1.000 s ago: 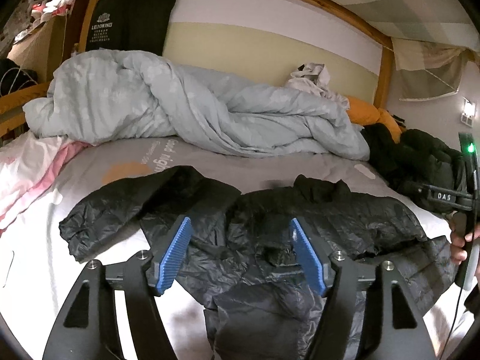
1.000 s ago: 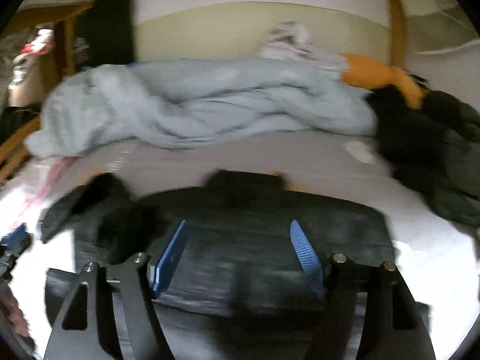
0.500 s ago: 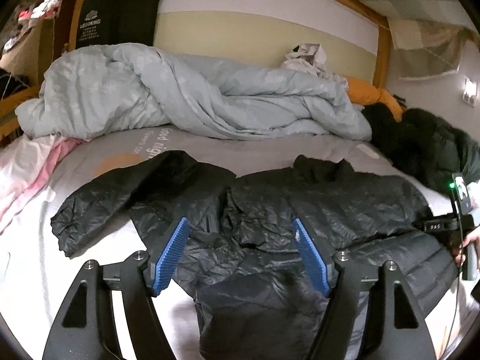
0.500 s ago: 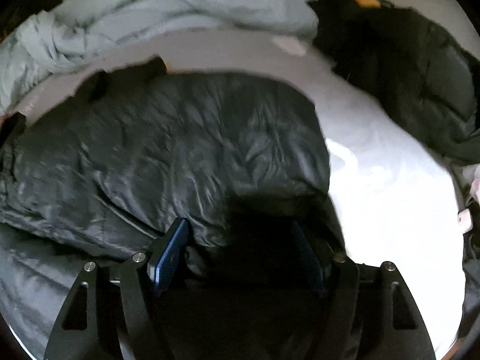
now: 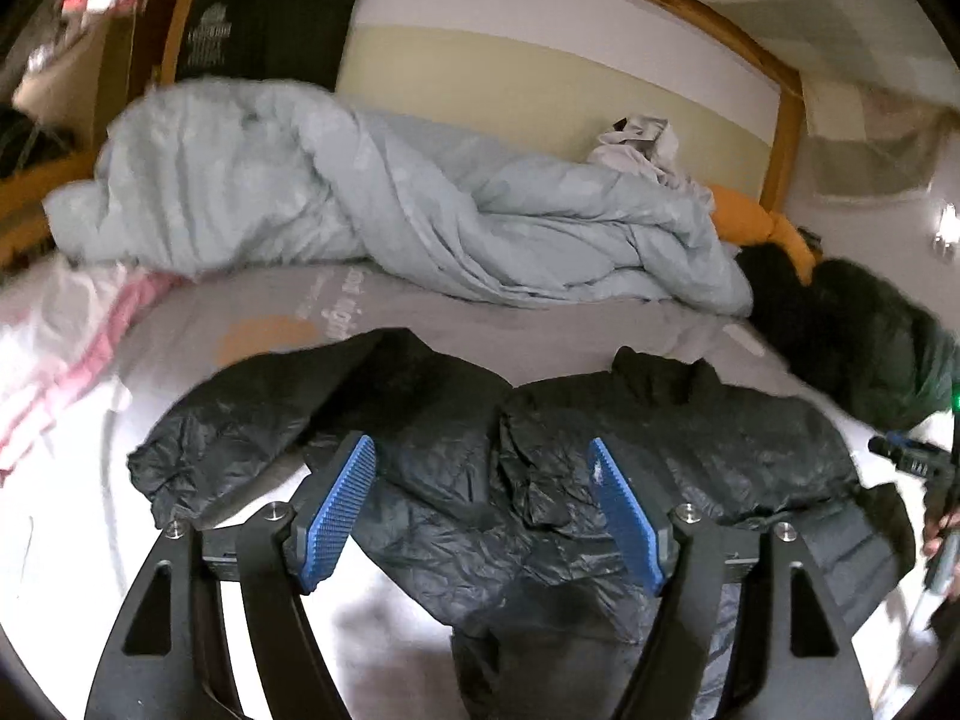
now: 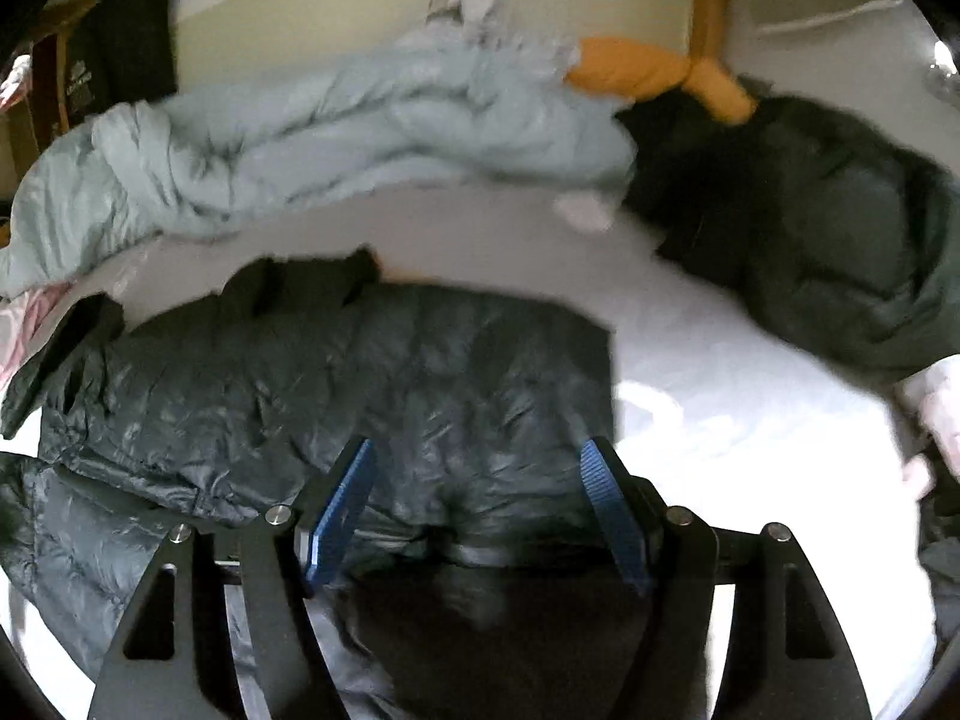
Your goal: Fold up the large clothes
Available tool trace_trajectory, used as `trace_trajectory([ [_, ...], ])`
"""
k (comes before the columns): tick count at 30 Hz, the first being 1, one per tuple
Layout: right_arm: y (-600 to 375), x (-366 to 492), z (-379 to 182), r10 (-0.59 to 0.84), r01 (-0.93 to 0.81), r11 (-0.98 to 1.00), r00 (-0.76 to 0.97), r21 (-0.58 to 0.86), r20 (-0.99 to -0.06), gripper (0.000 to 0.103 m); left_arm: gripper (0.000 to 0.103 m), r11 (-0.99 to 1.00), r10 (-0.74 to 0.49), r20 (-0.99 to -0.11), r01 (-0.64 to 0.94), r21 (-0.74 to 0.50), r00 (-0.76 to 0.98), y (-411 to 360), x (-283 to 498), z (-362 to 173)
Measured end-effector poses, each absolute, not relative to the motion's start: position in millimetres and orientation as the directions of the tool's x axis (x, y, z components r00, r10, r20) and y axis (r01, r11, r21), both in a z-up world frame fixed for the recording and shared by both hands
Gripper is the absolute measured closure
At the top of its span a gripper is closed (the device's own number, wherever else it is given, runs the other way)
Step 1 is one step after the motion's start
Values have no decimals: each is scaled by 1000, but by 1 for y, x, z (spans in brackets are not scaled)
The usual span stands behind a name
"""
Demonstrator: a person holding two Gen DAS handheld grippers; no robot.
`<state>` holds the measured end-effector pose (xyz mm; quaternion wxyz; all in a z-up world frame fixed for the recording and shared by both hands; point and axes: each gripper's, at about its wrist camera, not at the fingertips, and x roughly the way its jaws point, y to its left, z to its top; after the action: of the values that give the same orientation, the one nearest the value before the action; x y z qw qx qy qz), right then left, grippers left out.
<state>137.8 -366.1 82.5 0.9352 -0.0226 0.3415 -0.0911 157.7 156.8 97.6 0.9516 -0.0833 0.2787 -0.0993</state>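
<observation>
Bed [image 5: 420,324]: grey-and-white sheet, soft support surface. Expect it to give under downward pressure, so a pinch on fabric may also catch the sheet.

Duvet [image 5: 372,222]: pale blue, bunched along the far side by the wall. Well apart from the work area.

Dark coat [image 6: 828,240]: heaped at the right end of the bed, apart from the task garment. Not part of the current fold.

Jacket [image 5: 660,456]: black quilted puffer, spread on the near half of the bed, collar toward the wall. Right side appears already folded inward with a straight edge; left sleeve [image 5: 240,426] lies out to the side.

Jacket handling: judged light, soft and compressible, with no stiffness. The shiny shell looks slippery. Trapped air will probably make folds spring back, so each fold needs pressing flat.

Grip points: take doubled or seamed fabric, namely cuff, hem, shoulder seam. A single shell layer is likely to slide out of the pads.

Left sleeve: crumpled at the cuff end. The cuff is the likely next hold, for carrying the sleeve across the body.

Left gripper [image 5: 483,510]: jaws apart, nothing between them, above the jacket's middle.

Right gripper [image 6: 477,510]: jaws apart, holding nothing, over the jacket's right folded portion. View is motion-blurred; contact cannot be confirmed.
</observation>
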Motion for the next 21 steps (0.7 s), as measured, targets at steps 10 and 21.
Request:
trace_trajectory([
  [10,-421,105,74,-283,245,959,793,-143,-539,30,30,922,23,-694,-283,-264,720,272,206,37],
  [21,-448,107,65,-229,239,969,776,-61,-588,30,32,820,-53,-763,-407,-401,644,306,214,-21],
])
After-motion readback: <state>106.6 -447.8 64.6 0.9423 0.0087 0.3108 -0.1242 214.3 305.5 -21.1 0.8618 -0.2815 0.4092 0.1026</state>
